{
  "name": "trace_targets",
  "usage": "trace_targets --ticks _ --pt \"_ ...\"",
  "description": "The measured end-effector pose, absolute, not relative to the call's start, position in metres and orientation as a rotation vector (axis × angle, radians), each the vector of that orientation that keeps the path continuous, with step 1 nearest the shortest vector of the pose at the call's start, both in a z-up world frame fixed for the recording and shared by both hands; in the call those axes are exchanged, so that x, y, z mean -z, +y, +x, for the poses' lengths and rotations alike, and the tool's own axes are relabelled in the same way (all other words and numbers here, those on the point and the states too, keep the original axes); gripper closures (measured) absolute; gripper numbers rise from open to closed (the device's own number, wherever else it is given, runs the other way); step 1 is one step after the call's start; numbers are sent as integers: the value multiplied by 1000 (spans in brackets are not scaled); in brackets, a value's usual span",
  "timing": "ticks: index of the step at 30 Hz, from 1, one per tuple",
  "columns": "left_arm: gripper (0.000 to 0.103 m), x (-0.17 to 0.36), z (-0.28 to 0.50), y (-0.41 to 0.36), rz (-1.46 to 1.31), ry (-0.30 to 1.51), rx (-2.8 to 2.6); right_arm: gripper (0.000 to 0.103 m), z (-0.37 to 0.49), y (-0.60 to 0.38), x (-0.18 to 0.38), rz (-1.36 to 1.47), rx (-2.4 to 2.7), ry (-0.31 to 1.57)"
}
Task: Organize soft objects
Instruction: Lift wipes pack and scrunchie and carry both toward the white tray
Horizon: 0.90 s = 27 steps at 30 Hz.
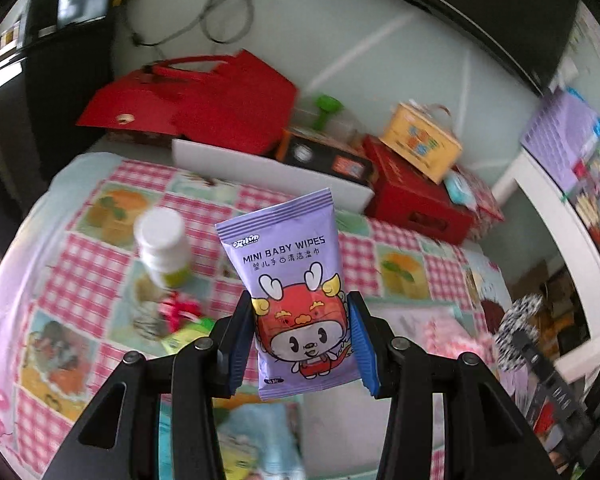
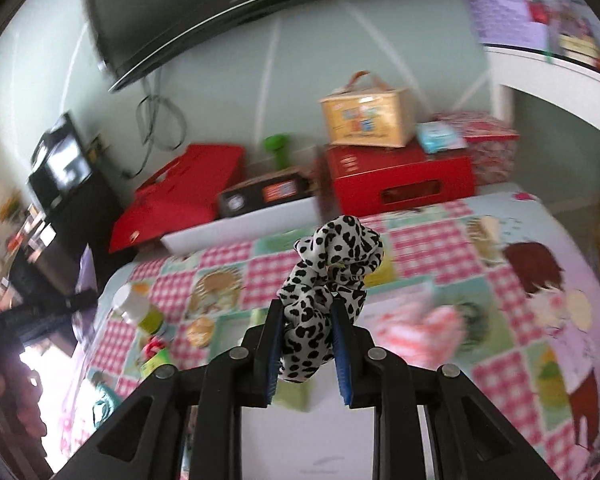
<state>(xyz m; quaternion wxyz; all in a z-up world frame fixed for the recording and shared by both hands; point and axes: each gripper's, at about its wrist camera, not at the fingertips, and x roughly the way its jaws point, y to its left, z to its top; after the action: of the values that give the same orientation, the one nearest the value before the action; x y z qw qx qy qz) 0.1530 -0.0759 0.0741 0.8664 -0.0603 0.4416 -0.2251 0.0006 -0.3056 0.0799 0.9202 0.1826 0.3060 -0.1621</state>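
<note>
Left gripper [image 1: 302, 318]: the two blue-padded fingers [image 1: 359, 344] are closed partway, clamped on the lower half of a purple plastic sachet of wet wipes [image 1: 296, 292]. The sachet stands upright between the pads, lifted clear above the pink-checked patchwork tablecloth [image 1: 84, 280]. Print on its face reads "MINI BABY WIPES", with a line of Chinese characters beneath and a cartoon figure in a red dragon hood. A small brand logo sits above the title; not legible.

Right gripper [image 2: 306, 324]: blue-padded fingers [image 2: 342, 344] drawn close together, pinching a white fabric scrunchie with black leopard spots [image 2: 328, 276]. The scrunchie bunches up and above the fingertips, held off the tablecloth.

On the cloth to the left: a white-capped plastic bottle with a yellow-green label [image 1: 164, 252], label text blurred. At the far edge of the table: a long white tray [image 1: 260, 172], a flat red bag with handles [image 1: 188, 96], a red box with a slot handle [image 2: 400, 180] and, on top of it, a yellow carton with a carry strap [image 2: 366, 120]. Carton lettering too blurred to read.
</note>
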Motion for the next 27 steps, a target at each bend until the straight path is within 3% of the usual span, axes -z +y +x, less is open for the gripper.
trace_targets --ticks 27 --pt "56 -8 82 -177 115 1044 625 79 -54 -335 -53 417 546 745"
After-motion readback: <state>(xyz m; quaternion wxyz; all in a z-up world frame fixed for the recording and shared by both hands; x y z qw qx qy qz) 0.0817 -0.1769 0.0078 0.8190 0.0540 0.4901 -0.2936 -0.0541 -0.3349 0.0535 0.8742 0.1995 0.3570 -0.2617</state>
